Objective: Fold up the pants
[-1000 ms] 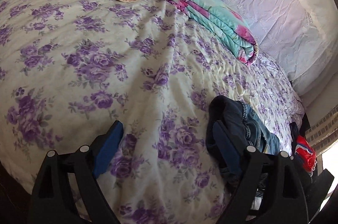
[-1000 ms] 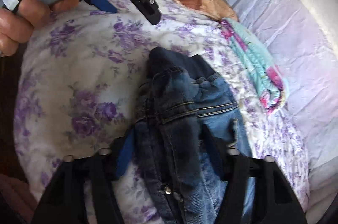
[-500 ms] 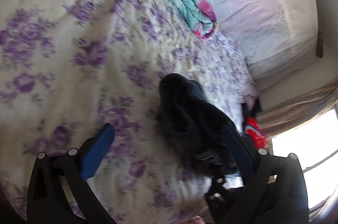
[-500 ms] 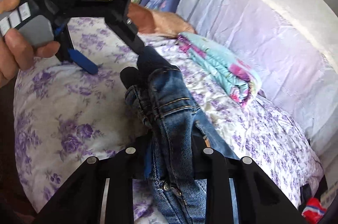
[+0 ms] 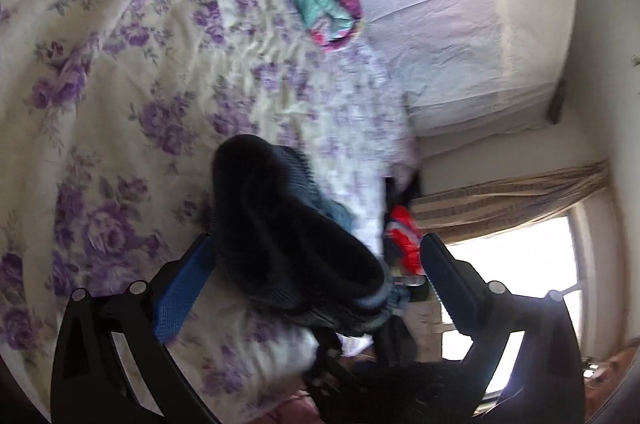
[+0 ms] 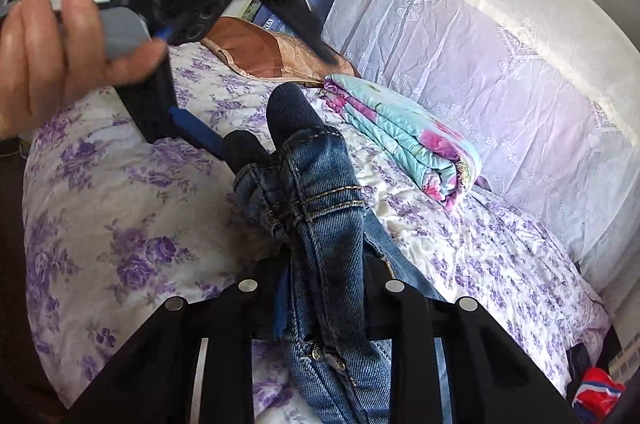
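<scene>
Purple-flowered bedspread (image 6: pixel 120 208); folded teal-pink quilt (image 6: pixel 408 136) beside brown pillow (image 6: pixel 256 52); white lace cover (image 6: pixel 480 64) behind.

Swinging the left gripper (image 5: pixel 312 288) across, jaws spread wide around the bunched jeans (image 5: pixel 280 244); right gripper (image 6: pixel 324 288) clamping tighter, lifting.

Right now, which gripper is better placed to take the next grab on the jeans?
Left, probably. The right gripper is already clamped on the jeans and busy holding them up. The left gripper has just opened wide, with the dark bunched end between its blue pads, not yet pinched.
</scene>
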`<state>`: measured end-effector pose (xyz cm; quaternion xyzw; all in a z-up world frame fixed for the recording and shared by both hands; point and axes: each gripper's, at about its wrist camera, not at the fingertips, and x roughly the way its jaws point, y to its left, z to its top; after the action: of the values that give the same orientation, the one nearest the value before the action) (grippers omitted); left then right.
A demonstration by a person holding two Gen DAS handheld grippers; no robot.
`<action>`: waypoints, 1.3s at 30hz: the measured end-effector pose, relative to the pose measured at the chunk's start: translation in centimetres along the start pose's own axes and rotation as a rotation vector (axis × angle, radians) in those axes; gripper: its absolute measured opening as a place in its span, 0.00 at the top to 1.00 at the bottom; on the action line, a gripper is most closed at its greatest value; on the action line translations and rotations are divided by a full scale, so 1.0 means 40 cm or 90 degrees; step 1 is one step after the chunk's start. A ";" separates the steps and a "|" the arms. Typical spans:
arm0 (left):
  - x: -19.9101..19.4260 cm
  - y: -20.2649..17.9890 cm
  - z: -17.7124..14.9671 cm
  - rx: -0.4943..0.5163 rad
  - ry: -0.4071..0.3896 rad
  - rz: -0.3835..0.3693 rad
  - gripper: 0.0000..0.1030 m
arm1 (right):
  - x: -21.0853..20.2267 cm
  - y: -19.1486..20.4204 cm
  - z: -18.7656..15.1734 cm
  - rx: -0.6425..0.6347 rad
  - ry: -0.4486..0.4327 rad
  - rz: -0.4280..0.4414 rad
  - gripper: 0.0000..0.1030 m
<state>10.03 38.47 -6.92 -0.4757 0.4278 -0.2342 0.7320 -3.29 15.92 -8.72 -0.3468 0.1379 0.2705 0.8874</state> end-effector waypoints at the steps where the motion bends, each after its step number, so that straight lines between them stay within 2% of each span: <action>1: 0.020 0.000 0.003 -0.002 0.012 0.013 0.04 | -0.002 0.000 0.003 -0.001 -0.001 0.000 0.75; 4: 0.078 0.007 0.008 -0.024 0.055 0.002 0.04 | -0.017 -0.010 0.003 0.011 -0.010 0.001 0.75; 6: 0.100 -0.001 0.018 -0.022 0.049 0.000 0.06 | -0.027 -0.012 0.000 0.015 -0.015 0.003 0.75; 7: 0.103 -0.008 0.022 -0.015 0.043 -0.001 0.12 | -0.031 -0.010 -0.004 0.014 -0.016 0.004 0.74; 8: 0.106 -0.018 0.027 0.003 0.040 -0.002 0.38 | -0.033 -0.010 -0.008 0.013 -0.016 0.005 0.74; 9: 0.105 -0.033 0.032 0.029 0.036 0.021 0.54 | -0.035 -0.008 -0.013 0.011 -0.014 0.001 0.73; 10: 0.102 -0.043 0.034 0.042 0.026 0.034 0.61 | -0.037 -0.008 -0.017 0.009 -0.017 -0.007 0.73; 12: 0.093 -0.051 0.037 0.045 0.024 0.026 0.65 | -0.055 -0.002 -0.017 0.000 -0.030 -0.029 0.55; 13: 0.087 -0.054 0.039 0.048 0.024 0.025 0.65 | -0.066 0.005 -0.015 -0.010 -0.037 -0.047 0.51; 15: 0.084 -0.066 0.037 0.049 0.023 0.027 0.65 | -0.079 0.017 -0.007 -0.038 -0.047 -0.074 0.50; 20: 0.073 -0.093 0.044 0.051 0.026 0.025 0.67 | -0.120 0.040 -0.001 -0.085 -0.063 -0.061 0.50; 22: 0.072 -0.110 0.040 0.061 0.026 0.040 0.67 | -0.156 0.032 0.001 -0.076 -0.088 -0.047 0.37; 23: 0.073 -0.114 0.039 0.065 0.026 0.045 0.67 | -0.173 0.033 0.007 -0.073 -0.102 -0.058 0.28; 26: 0.073 -0.123 0.035 0.064 0.026 0.047 0.67 | -0.171 0.054 0.026 -0.092 -0.118 -0.092 0.23; 29: 0.072 -0.131 0.032 0.060 0.027 0.045 0.67 | -0.115 0.072 0.043 -0.100 -0.081 -0.058 0.24; 32: 0.071 -0.142 0.025 0.064 0.031 0.051 0.67 | -0.071 0.085 0.060 -0.113 -0.077 -0.113 0.24; 34: 0.067 -0.149 0.021 0.063 0.032 0.048 0.67 | -0.054 0.094 0.067 -0.117 -0.064 -0.117 0.28; 36: 0.066 -0.160 0.017 0.070 0.029 0.054 0.69 | -0.047 0.103 0.070 -0.114 -0.051 -0.108 0.53; 38: 0.068 -0.174 0.013 0.078 0.026 0.076 0.69 | -0.048 0.094 0.067 -0.099 -0.041 -0.091 0.66; 39: 0.072 -0.185 0.011 0.084 0.028 0.082 0.69 | -0.053 0.087 0.064 -0.091 -0.040 -0.093 0.69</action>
<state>12.36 33.29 -1.37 -0.3927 0.4571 -0.2242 0.7659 -6.88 19.00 -7.81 -0.4094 0.0649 0.2253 0.8817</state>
